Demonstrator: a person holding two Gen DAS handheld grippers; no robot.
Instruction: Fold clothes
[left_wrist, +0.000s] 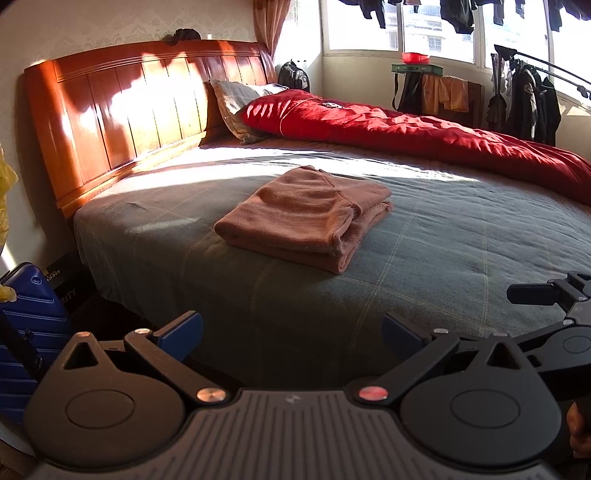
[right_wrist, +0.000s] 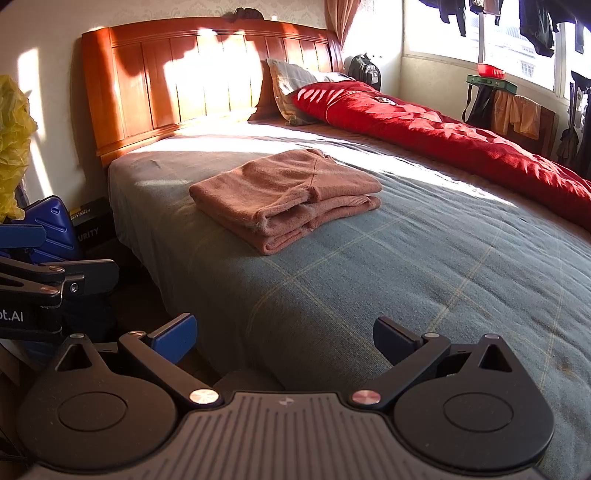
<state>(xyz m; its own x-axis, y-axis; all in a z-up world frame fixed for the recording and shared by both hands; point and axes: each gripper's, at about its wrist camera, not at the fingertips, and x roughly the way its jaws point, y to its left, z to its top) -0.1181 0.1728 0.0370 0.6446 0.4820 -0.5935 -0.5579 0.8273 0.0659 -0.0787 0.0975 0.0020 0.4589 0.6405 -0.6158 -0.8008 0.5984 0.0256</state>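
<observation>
Mid-bed (left_wrist: 424, 258), toward the headboard edge: folded pink garment (left_wrist: 306, 214). Near the front edge, left tool (left_wrist: 291, 332) and right tool (right_wrist: 284, 332), both spread wide, empty.

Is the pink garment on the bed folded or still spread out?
Folded. The pink garment lies as a compact stack of layers on the bed, edges doubled over.

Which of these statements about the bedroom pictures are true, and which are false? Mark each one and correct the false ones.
1. The pink garment lies folded on the bed. True.
2. The left tool is shut on the garment. False: its fingers stand apart, holding nothing.
3. A red quilt lies along the far side of the bed. True.
4. The right tool touches the garment. False: it is apart from it, open.
5. The headboard is white metal. False: it is reddish wood.
</observation>
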